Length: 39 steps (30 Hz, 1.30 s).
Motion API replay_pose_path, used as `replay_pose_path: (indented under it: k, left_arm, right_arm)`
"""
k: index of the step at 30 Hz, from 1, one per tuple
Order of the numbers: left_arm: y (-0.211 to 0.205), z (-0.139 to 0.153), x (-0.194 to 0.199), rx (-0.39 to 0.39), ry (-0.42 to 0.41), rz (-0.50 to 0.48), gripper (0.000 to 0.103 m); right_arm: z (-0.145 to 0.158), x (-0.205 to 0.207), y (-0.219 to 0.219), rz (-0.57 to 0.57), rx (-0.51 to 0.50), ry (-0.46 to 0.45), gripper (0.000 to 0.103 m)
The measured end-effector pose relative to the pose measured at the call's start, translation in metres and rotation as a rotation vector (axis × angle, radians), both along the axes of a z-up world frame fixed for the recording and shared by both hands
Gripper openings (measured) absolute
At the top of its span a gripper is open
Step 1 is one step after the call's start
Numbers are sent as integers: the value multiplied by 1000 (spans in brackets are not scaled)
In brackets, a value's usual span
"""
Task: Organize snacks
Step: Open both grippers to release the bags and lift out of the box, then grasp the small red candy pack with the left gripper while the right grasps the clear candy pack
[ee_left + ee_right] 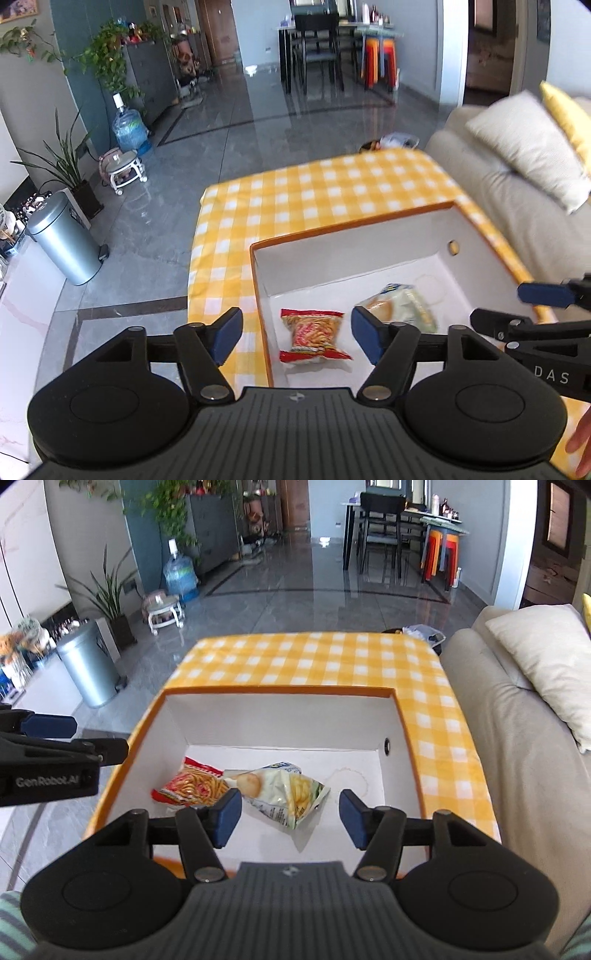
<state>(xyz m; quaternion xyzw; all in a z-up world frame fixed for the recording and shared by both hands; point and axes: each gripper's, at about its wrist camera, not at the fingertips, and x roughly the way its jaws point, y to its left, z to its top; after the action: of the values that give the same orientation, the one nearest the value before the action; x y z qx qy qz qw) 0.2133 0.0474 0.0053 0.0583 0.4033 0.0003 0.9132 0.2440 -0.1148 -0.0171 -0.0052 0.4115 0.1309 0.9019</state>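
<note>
An orange-rimmed white box [354,225] [280,692] sits on a yellow checked tablecloth [314,184] [314,653]. Two snack packs lie on its floor: a red pack of stick snacks [314,336] [192,784] and a pale green-white chip bag [402,302] [284,790] beside it. My left gripper [297,339] hovers open above the red pack, touching nothing. Above the chip bag my right gripper [290,816] is open too, with nothing between its blue pads. Each gripper also shows at the edge of the other's view, the right gripper [517,306] and the left gripper [85,738].
A beige sofa [517,738] with cushions borders the table on the right. A metal bin [62,240], a water jug [179,572], potted plants and a small stool stand on the grey floor to the left. A dining table with chairs [388,528] is far behind.
</note>
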Motion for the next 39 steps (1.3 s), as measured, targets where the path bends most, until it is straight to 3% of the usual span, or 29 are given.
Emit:
replay_pose_path:
  k: [6, 14, 29, 34, 39]
  left_arm:
    - [-3, 16, -48, -75, -39, -18, 81]
    - [-4, 9, -98, -133, -20, -31, 82]
    - [-4, -52, -169, -222, 214, -18, 83]
    - [-15, -74, -182, -199, 280, -48, 83]
    - [-26, -92, -183, -130, 345, -121, 82]
  right_arm:
    - [19, -44, -23, -10, 78, 10, 57]
    - [12, -104, -46, -21, 43, 44, 58]
    - [-43, -167, -71, -36, -20, 268, 63]
    - [-60, -182, -69, -11, -40, 354, 64]
    - [-68, -178, -69, -3, -30, 403, 65]
